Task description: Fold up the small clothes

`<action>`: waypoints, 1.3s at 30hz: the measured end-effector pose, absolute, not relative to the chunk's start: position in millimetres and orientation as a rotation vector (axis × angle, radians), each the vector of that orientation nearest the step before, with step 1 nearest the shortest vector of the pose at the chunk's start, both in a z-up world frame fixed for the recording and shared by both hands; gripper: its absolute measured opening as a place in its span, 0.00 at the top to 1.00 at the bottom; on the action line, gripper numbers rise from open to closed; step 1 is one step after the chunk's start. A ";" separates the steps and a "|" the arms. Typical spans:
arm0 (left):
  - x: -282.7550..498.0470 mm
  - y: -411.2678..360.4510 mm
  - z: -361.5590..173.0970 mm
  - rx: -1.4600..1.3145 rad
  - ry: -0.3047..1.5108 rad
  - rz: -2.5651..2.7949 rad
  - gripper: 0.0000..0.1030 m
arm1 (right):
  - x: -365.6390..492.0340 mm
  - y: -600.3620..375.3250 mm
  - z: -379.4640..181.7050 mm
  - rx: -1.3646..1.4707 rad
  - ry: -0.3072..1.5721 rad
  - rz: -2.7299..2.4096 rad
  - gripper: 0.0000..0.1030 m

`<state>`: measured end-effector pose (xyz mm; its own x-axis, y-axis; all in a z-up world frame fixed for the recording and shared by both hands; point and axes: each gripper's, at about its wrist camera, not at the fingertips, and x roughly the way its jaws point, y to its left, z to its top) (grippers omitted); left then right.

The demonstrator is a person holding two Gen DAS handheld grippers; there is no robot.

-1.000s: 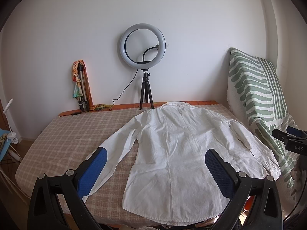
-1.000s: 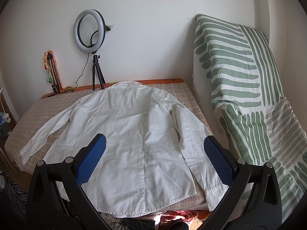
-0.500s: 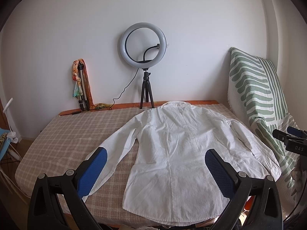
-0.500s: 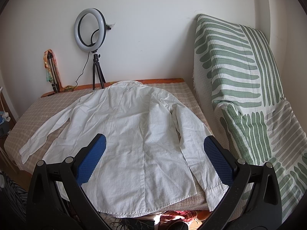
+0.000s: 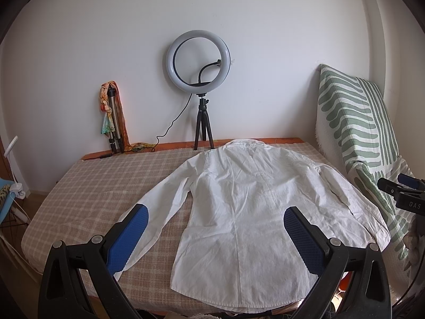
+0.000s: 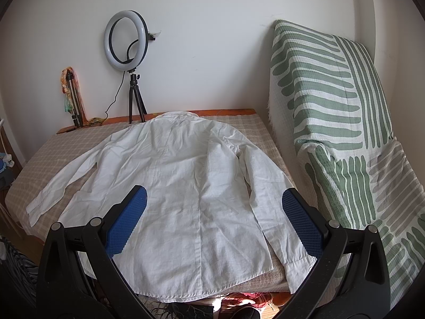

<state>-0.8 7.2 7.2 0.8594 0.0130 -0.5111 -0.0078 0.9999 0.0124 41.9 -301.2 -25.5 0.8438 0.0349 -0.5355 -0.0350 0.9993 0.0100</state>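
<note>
A white long-sleeved shirt lies flat, back up, on the checked table, collar at the far edge, hem at the near edge, both sleeves spread out. It also shows in the right wrist view. My left gripper is open and empty, held above the near edge over the shirt's left half. My right gripper is open and empty, above the shirt's lower right part. Its tip shows at the right of the left wrist view.
A ring light on a tripod stands at the table's far edge by the wall. A folded tripod with a scarf leans at the far left. A green striped cloth covers furniture along the right side.
</note>
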 end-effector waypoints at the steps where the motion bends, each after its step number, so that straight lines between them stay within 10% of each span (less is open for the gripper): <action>1: -1.1 7.4 6.6 0.011 0.537 0.012 0.00 | 42.0 -300.6 -25.8 0.001 0.566 0.037 0.00; 20: 25.2 43.8 -8.7 0.028 0.600 0.034 0.01 | 55.6 -275.1 -23.9 0.004 0.566 0.090 0.00; 39: 105.2 183.1 -83.5 -0.062 0.832 -0.004 0.44 | 106.3 -185.6 -33.2 0.044 0.620 0.289 0.00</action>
<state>105.2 183.1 -83.5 0.6733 -0.0281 -0.7389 -0.0208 0.9982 -0.0569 106.3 -185.6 -33.2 0.7750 0.2795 -0.5668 -0.2535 0.9591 0.1264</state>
